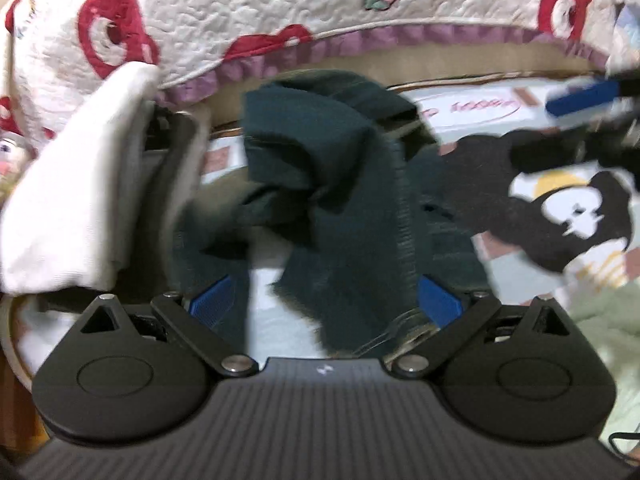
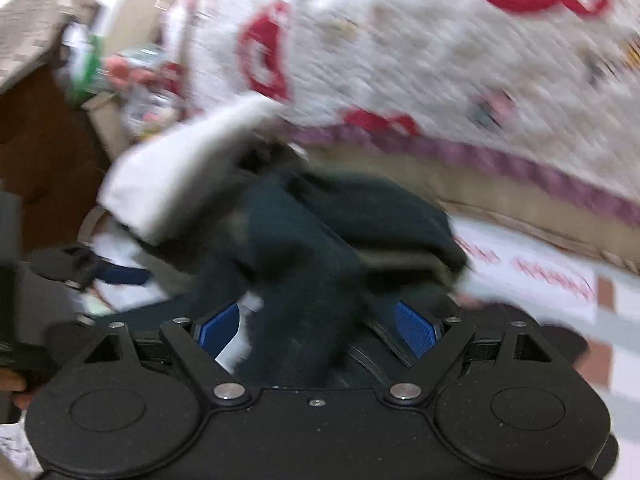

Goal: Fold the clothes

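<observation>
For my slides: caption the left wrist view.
Open left gripper straddling a crumpled dark green garment on the bed.

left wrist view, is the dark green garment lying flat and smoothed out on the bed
No, the dark green garment is bunched in twisted folds, with its frayed edge hanging between the open left gripper fingers.

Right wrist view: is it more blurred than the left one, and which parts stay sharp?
Yes: right wrist view has strong motion smear across the quilt and dark garment; only the gripper body stays sharp. Left wrist view is milder; quilt texture remains readable.
</observation>
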`<state>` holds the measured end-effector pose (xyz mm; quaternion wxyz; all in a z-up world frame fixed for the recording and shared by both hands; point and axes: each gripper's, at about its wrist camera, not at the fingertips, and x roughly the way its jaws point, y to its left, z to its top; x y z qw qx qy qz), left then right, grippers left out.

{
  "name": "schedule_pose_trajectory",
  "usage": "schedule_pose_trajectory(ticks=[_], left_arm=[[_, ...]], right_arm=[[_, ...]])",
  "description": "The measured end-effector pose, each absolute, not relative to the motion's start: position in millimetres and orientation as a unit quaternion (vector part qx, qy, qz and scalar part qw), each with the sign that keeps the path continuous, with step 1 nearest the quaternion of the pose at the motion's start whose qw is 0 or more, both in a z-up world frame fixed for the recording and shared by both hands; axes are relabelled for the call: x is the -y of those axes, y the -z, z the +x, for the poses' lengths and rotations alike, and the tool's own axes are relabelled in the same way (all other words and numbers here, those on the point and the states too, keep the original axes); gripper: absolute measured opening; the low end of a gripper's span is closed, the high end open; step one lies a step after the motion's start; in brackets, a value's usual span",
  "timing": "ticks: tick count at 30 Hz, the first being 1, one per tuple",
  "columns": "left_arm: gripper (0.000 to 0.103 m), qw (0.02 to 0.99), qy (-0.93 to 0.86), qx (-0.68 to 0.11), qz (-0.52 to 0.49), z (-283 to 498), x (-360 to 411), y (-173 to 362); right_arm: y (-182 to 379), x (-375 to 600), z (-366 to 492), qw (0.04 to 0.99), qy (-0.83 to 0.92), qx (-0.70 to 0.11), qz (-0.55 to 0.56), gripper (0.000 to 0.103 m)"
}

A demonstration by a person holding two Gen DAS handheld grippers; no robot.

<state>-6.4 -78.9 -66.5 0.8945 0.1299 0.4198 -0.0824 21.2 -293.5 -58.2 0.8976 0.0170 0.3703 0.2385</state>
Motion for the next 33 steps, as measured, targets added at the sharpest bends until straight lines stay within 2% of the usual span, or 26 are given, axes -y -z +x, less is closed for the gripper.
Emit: schedule_pose_trajectory(ticks=[1, 2, 3, 4, 5, 7, 9, 14, 18, 20, 25, 27, 28, 29, 33], left_arm=[[0.097, 0.898, 0.089, -0.415, 0.117, -4, 81, 71], [0.096, 0.901, 0.091, -0.411, 0.109, -1, 83, 76], [0.094, 0.902, 0.092, -0.408, 0.104, 2, 86, 81], [0.091, 0.901, 0.092, -0.41, 0.106, 5, 89, 87], [0.084, 0.9, 0.089, -0.413, 0.109, 8, 91, 92], [0.078, 0.894, 0.099, -0.427, 0.097, 12, 93, 103], [0.07, 0.884, 0.116, -0.447, 0.073, 15, 92, 113], [0.066, 0.876, 0.116, -0.465, 0.054, 15, 93, 136], [0.072, 0.881, 0.128, -0.451, 0.059, 17, 86, 145], [0.072, 0.884, 0.118, -0.45, 0.051, 22, 78, 147], [0.076, 0.873, 0.146, -0.465, 0.023, 26, 71, 153], [0.085, 0.861, 0.176, -0.477, -0.004, 29, 71, 158], [0.087, 0.854, 0.191, -0.483, -0.017, 30, 71, 161], [0.09, 0.849, 0.197, -0.49, -0.026, 33, 72, 164], [0.09, 0.857, 0.14, -0.495, 0.008, 51, 81, 171]], right_arm=[[67, 301, 23, 0.897, -0.233, -0.375, 0.015, 0.077], [77, 309, 25, 0.897, -0.227, -0.379, 0.013, 0.062], [85, 316, 28, 0.897, -0.215, -0.386, 0.017, 0.056], [94, 325, 30, 0.896, -0.209, -0.391, 0.03, 0.045], [102, 333, 31, 0.894, -0.203, -0.396, 0.044, 0.031], [121, 349, 35, 0.886, -0.203, -0.405, 0.098, 0.02], [141, 357, 34, 0.877, -0.213, -0.407, 0.142, 0.015], [200, 346, 34, 0.839, -0.22, -0.462, 0.185, 0.017], [233, 338, 31, 0.809, -0.231, -0.499, 0.206, 0.025], [237, 333, 31, 0.803, -0.238, -0.507, 0.206, 0.032], [237, 324, 30, 0.802, -0.261, -0.498, 0.203, 0.042], [237, 319, 28, 0.804, -0.271, -0.492, 0.197, 0.05], [236, 315, 27, 0.804, -0.275, -0.491, 0.19, 0.06], [237, 312, 28, 0.807, -0.275, -0.492, 0.176, 0.063], [240, 310, 27, 0.819, -0.262, -0.485, 0.161, 0.064]])
